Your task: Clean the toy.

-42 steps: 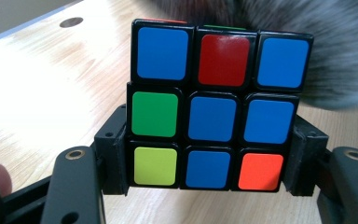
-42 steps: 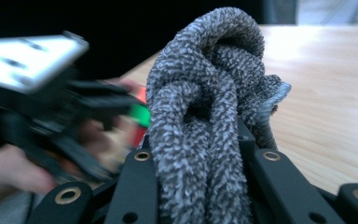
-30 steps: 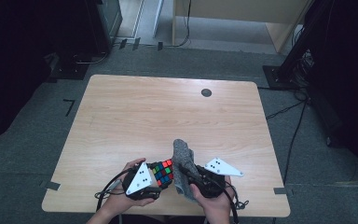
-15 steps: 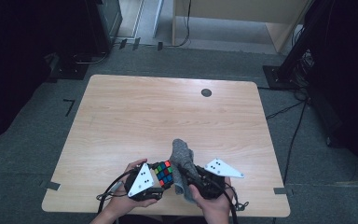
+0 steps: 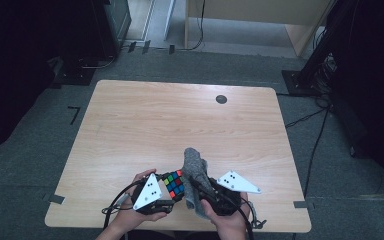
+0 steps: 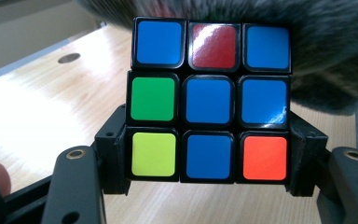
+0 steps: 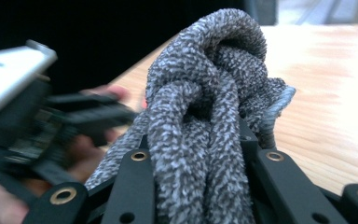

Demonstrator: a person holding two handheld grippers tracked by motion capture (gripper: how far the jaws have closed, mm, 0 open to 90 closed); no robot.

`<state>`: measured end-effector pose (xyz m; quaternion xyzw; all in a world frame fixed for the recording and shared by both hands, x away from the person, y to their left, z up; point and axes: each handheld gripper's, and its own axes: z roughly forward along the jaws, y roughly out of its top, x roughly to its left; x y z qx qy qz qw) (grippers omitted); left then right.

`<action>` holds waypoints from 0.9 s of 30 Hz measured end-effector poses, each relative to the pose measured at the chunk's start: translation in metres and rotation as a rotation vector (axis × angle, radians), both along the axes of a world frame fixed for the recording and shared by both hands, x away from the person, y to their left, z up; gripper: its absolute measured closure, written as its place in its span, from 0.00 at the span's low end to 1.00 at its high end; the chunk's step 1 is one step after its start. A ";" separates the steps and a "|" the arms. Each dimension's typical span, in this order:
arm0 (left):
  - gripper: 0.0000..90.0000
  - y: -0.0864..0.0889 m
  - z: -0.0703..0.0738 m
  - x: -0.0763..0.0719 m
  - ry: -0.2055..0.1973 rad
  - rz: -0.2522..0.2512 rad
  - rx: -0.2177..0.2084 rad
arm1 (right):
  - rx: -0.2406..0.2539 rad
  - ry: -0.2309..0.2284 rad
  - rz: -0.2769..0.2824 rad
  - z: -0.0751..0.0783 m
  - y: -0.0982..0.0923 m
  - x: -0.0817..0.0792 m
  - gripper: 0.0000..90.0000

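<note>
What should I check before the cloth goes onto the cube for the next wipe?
1. Left gripper clamped on the puzzle cube: ok, the jaws press its two lower sides.
2. Right gripper holding the grey cloth: ok, a thick bunch sits between the jaws.
3. Cloth within reach of the cube: ok, in the high view it stands right beside it.
4. Cube face unobstructed: ok, all nine stickers show.
5. Cloth touching the cube: cannot tell, its fuzzy edge blurs behind the top row.
6. Table around the hands free of other items: ok.
</note>
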<state>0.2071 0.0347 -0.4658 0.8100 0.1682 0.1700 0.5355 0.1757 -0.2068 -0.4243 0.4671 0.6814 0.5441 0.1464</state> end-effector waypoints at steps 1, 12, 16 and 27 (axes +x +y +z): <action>0.38 0.001 0.000 0.001 0.006 -0.002 0.000 | -0.001 0.018 -0.014 -0.003 -0.003 0.002 0.79; 0.38 -0.002 -0.004 -0.001 0.019 -0.043 -0.012 | -0.062 -0.077 0.057 0.013 0.014 -0.010 0.78; 0.38 0.005 0.003 0.001 0.034 -0.047 -0.066 | -0.059 -0.027 -0.033 0.000 -0.003 0.000 0.78; 0.38 -0.003 -0.003 -0.002 0.016 -0.053 0.004 | -0.020 -0.058 0.048 0.009 0.011 -0.008 0.77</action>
